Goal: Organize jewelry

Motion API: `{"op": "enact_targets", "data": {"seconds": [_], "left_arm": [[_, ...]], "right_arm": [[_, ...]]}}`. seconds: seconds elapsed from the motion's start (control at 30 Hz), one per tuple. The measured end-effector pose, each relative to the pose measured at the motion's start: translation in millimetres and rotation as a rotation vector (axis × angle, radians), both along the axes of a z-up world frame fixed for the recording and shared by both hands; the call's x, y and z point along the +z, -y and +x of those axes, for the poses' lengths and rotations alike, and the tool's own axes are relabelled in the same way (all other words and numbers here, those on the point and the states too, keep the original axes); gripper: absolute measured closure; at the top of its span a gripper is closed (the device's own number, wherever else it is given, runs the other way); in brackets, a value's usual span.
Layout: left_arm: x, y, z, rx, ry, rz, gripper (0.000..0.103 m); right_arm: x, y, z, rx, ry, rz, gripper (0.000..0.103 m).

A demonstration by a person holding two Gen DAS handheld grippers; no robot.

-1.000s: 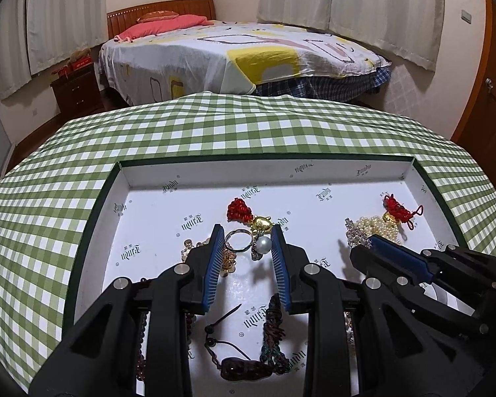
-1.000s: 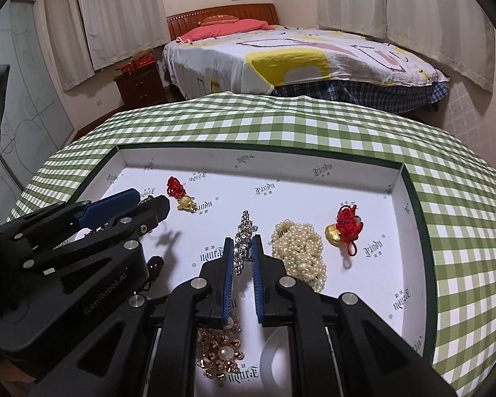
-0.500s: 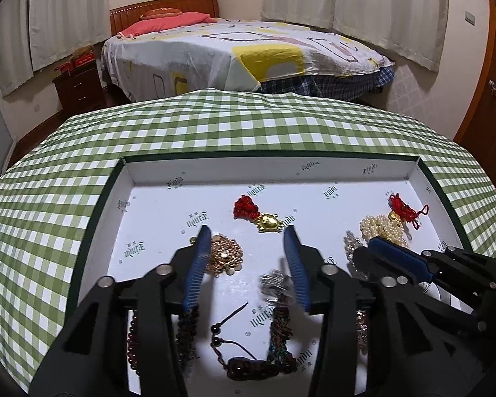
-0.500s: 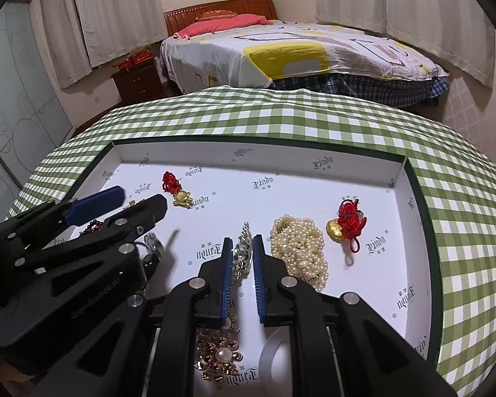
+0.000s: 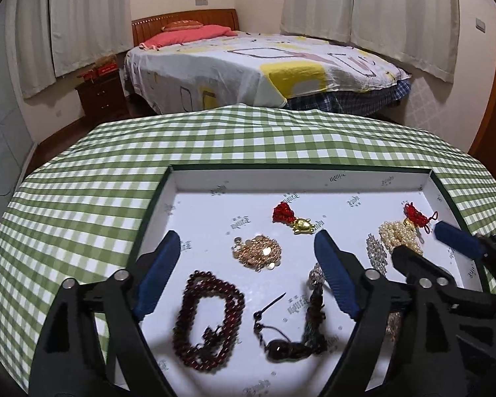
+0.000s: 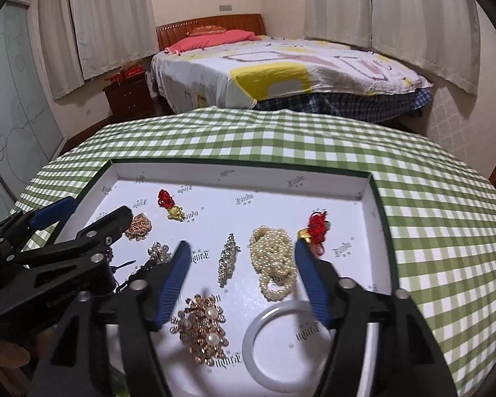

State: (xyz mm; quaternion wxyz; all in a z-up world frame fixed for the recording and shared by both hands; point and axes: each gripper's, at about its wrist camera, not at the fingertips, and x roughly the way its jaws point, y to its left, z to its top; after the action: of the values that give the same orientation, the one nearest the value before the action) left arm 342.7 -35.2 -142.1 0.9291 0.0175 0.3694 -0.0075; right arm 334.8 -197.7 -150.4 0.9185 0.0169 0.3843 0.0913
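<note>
We hold both claws wide open with nothing in them: left gripper [image 5: 244,264], right gripper [image 6: 241,274]. The jewelry lies spread apart in the shallow white box [image 6: 363,195], like the white pearl necklace [image 6: 274,261]. Little looks left to sort.

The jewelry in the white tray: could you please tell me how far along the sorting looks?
Done: the pieces lie spread out singly in the tray, such as the pearl necklace, crystal brooch and dark bead bracelet. In hand: nothing; the left gripper and right gripper hang with jaws wide apart. Left: no sorted groups show.
</note>
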Motion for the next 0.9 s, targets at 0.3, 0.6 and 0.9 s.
{"op": "enact_targets", "data": {"seconds": [0.3,0.6,0.9], "left_arm": [[13,-2,-32,0.003,0.047,0.02,0.012],[27,-8,-88,0.004,0.081,-0.013,0.009],[58,-17,-149,0.027,0.125,-0.019,0.005]], "right_arm": [[11,12,-26,-0.028,0.026,-0.002,0.029],[16,22,-72,-0.05,0.05,0.003,0.028],[41,31,-117,-0.076,0.077,-0.001,0.026]]}}
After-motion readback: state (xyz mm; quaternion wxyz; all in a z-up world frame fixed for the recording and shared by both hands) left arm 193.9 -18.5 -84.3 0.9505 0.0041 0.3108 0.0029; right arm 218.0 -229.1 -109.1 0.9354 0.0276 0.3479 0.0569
